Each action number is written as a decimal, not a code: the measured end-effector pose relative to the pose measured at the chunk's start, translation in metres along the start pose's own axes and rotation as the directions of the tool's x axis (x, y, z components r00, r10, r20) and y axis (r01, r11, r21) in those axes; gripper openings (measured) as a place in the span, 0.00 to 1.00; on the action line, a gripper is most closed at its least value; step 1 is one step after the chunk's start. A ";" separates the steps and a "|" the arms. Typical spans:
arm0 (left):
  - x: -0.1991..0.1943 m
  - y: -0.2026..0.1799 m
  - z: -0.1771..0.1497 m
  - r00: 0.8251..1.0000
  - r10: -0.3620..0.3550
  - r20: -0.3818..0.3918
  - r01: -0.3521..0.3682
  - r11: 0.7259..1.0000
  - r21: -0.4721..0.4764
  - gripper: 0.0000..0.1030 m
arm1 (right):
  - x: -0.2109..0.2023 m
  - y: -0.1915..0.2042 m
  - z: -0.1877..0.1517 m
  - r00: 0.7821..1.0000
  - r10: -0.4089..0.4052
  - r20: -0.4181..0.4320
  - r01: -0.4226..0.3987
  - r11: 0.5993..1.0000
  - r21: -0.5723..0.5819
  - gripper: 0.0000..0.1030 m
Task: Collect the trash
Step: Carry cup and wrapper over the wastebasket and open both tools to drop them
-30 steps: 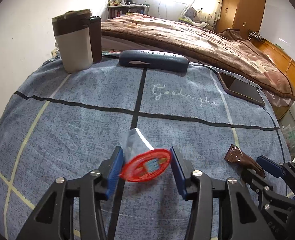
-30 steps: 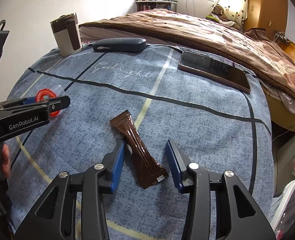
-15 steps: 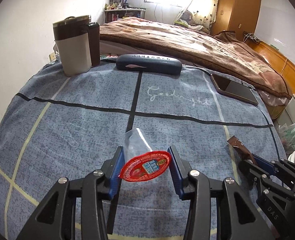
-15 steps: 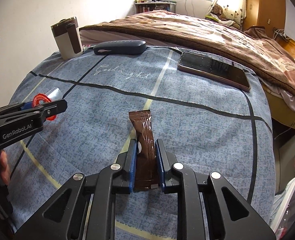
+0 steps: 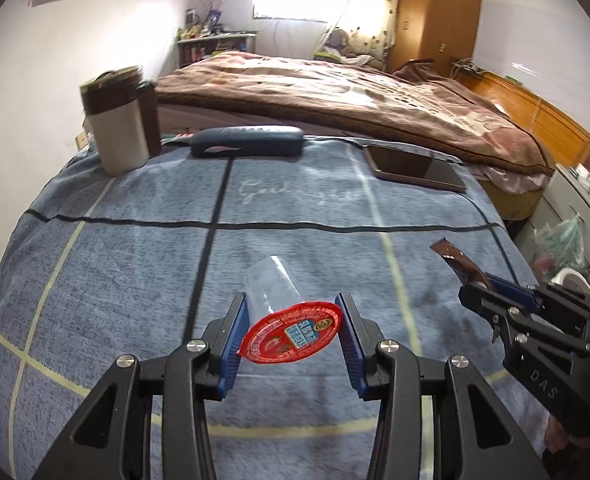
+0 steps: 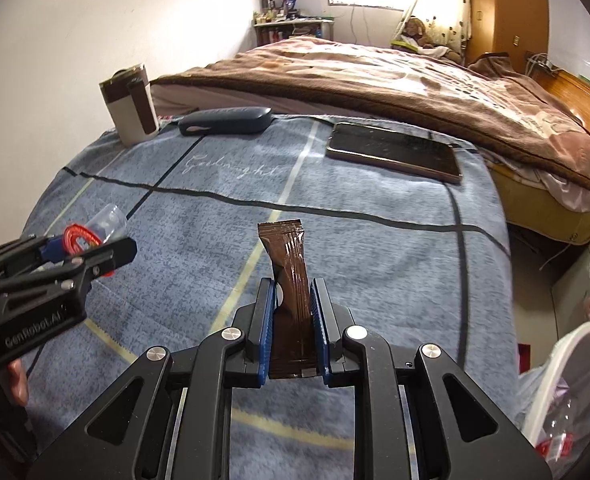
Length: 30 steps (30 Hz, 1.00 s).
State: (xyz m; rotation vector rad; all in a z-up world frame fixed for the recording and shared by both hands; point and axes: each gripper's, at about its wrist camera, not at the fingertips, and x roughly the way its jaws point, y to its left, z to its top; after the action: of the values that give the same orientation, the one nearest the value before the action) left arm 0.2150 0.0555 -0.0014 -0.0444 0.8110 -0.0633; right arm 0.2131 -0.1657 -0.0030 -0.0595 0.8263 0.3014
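The right claw pinches a brown wrapper; the left claw grips a clear jelly cup by its sides — both lifted off the blue blanket. Pickup looks done; next comes the carry to the white bin past the bed's right edge — open room, phone well apart.
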 end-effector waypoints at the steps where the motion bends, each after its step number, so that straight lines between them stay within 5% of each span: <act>1: -0.002 -0.003 -0.001 1.000 -0.004 0.001 0.004 1.000 0.006 0.44 | -0.003 -0.002 -0.001 1.000 -0.004 0.004 0.004 1.000 0.004 0.20; 17: -0.040 -0.081 -0.013 0.993 -0.106 0.046 0.100 0.988 0.120 0.44 | -0.066 -0.062 -0.031 0.992 -0.106 0.071 0.098 0.989 0.110 0.20; 30: -0.059 -0.164 -0.026 0.973 -0.227 0.045 0.209 0.947 0.242 0.44 | -0.118 -0.119 -0.064 0.968 -0.227 0.102 0.202 0.955 0.216 0.20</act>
State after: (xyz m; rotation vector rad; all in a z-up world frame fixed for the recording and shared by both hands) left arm 0.1496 -0.1042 0.0340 0.0883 0.7186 -0.3659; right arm 0.1261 -0.3190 0.0325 0.0618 0.7146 0.0130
